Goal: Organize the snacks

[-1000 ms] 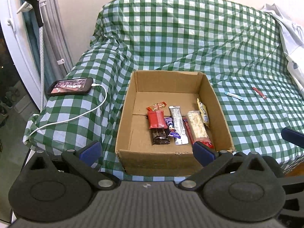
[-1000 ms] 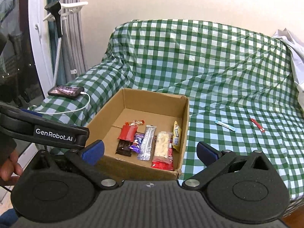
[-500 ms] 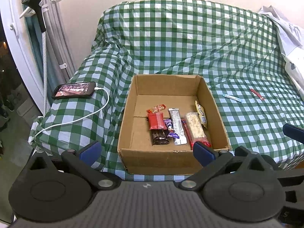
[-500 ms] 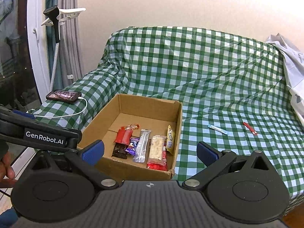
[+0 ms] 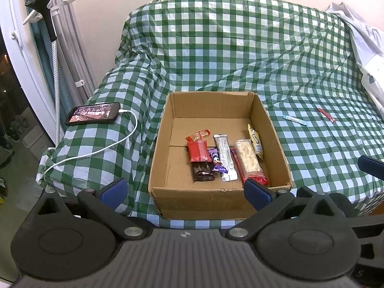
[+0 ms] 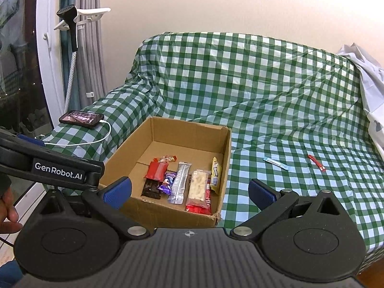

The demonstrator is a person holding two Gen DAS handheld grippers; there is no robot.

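Left wrist view: the open brown cardboard box sits on the green-and-white checked cloth, holding a row of wrapped snacks in its right half, among them a red packet, a silver bar and a clear pack of pale biscuits. Out on the cloth to the right lie a light blue stick and a small red stick, well apart from the box. The left gripper hangs before the box front, fingers spread wide and empty. The right gripper is likewise wide apart, holding nothing. A black phone with a white cable rests left of the box.
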